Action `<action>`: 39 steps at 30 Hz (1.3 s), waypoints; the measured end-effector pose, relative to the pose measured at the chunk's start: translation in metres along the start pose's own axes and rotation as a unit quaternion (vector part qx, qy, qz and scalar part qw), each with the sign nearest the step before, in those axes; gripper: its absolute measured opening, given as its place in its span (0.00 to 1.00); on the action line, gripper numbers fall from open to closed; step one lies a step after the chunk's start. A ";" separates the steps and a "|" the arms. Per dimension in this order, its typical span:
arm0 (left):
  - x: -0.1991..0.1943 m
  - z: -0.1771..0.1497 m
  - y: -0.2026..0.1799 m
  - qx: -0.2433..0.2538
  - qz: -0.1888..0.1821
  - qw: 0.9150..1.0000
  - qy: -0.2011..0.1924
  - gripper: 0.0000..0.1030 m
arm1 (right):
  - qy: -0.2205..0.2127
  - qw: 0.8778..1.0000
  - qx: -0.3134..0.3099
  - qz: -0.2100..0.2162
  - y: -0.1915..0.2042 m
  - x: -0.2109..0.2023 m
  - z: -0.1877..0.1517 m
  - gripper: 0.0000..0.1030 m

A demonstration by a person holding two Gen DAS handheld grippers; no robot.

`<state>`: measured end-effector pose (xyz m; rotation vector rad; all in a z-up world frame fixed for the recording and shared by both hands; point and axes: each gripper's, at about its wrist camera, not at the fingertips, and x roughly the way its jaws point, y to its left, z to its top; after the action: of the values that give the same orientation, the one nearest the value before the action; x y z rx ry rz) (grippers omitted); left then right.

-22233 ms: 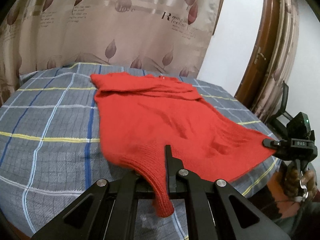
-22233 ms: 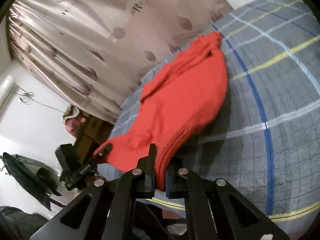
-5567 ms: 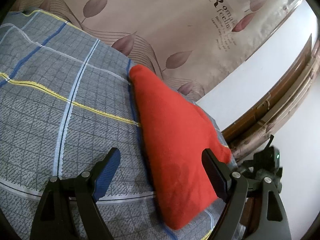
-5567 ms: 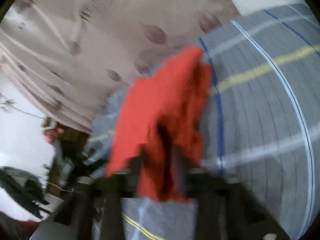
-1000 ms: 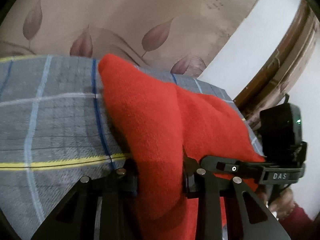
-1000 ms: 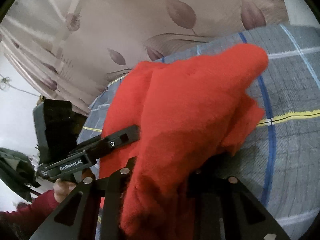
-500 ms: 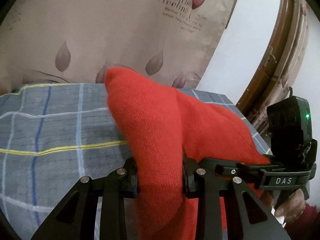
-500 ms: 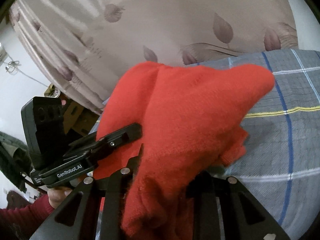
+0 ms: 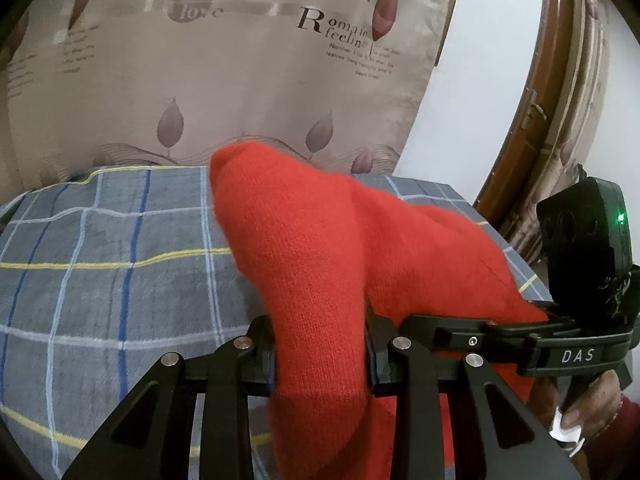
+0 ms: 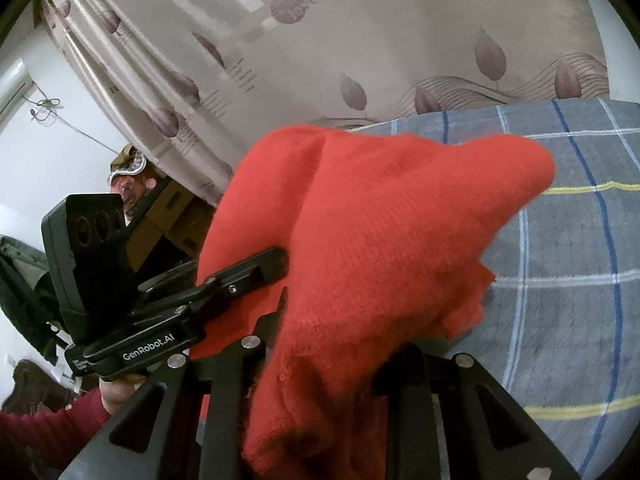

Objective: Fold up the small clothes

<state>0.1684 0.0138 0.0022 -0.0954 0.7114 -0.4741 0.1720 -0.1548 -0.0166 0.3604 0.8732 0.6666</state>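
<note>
A folded red knit sweater is held up off the grey plaid bed cover. My left gripper is shut on a thick fold of it; the cloth hides the fingertips. My right gripper is shut on the same sweater, which drapes over its jaws. Each gripper shows in the other's view, close beside: the right one at the right of the left wrist view, the left one at the left of the right wrist view.
A beige curtain with leaf print hangs behind the bed. A brown wooden door frame stands at the right. Cardboard boxes and dark clothing are off the bed's left side.
Both grippers have risen with the sweater, lifting it higher off the bed cover. More curtain shows behind it. The grips have not changed.
</note>
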 end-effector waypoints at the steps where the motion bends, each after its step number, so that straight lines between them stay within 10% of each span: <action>1: -0.003 -0.003 0.000 0.000 0.001 1.000 -0.001 0.31 | 0.001 1.000 -0.001 0.001 0.003 0.000 -0.002 0.23; 39: -0.040 -0.079 -0.001 0.021 0.032 0.999 0.001 0.31 | 0.023 0.999 -0.023 -0.007 0.032 0.010 -0.071 0.22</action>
<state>0.0903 0.0365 -0.0332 -0.0334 0.7042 -0.4271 0.1077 -0.1221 -0.0472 0.2989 0.9026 0.6831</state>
